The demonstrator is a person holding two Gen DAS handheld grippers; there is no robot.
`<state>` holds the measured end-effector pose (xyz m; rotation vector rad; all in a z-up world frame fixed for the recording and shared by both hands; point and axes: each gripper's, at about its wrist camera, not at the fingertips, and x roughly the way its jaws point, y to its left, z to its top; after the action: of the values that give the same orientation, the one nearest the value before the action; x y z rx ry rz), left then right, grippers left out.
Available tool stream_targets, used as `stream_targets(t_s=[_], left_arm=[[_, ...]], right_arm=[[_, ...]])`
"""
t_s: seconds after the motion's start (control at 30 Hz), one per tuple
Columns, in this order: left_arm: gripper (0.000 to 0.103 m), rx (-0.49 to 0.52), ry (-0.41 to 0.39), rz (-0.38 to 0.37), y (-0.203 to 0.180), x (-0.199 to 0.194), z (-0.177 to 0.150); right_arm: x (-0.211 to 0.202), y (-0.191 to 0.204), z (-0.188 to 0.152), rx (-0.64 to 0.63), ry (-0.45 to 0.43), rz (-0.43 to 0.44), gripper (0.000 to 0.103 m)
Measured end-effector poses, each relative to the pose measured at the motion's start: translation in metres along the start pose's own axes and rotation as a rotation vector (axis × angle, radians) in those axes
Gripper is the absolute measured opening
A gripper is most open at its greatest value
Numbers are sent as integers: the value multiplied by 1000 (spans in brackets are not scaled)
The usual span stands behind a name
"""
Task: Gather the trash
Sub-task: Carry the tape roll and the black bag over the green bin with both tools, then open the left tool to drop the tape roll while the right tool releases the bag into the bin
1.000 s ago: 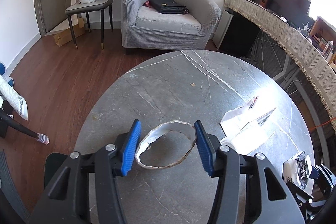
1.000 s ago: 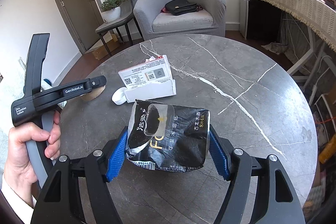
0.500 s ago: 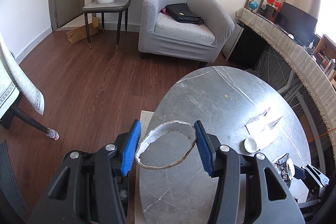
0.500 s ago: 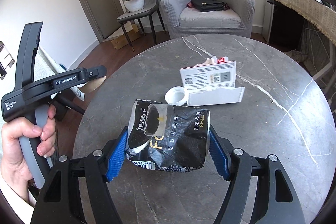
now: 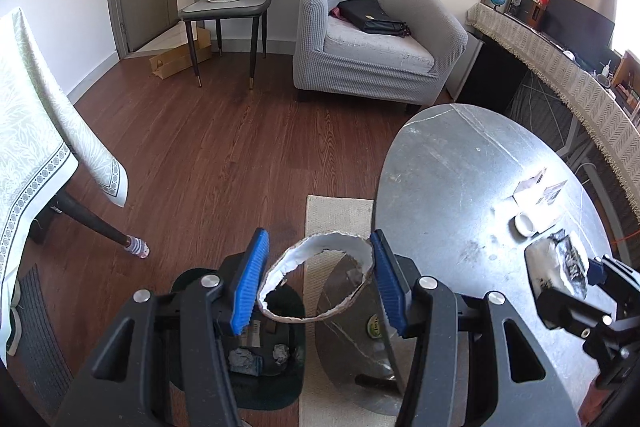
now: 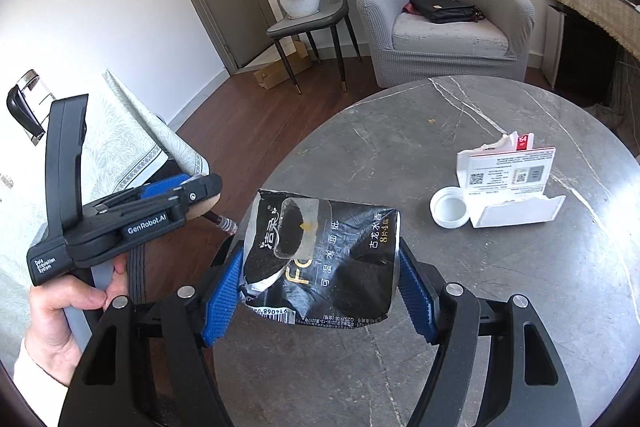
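The left gripper [image 6: 192, 193] read "GenRobot.AI" and pinched a torn paper ring [image 5: 316, 277] above the bin [image 5: 240, 359], which held crumpled scraps. The right gripper [image 6: 320, 291] squeezed a black wipes pack [image 6: 324, 259] with Chinese print over the table [image 6: 520, 287], near a QR-code box [image 6: 508, 183] and white cap [image 6: 449, 207].

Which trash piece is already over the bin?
The torn paper ring in the left gripper, above the dark bin; the black wrapper remains over the table.
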<state>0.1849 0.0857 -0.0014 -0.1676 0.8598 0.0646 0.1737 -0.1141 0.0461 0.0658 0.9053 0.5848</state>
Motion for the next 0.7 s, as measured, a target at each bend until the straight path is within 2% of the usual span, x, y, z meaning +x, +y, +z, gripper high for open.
stream_targets(t_s=[0.2, 0.47, 0.7], left_arm=[[55, -18, 36, 35, 35, 6, -15], [55, -85, 159, 65, 86, 39, -41], [55, -56, 309, 116, 116, 77, -72]], right_arm=[[5, 16, 7, -18, -7, 41, 72], [15, 39, 13, -34, -6, 75, 72], [34, 63, 17, -52, 13, 101, 72]])
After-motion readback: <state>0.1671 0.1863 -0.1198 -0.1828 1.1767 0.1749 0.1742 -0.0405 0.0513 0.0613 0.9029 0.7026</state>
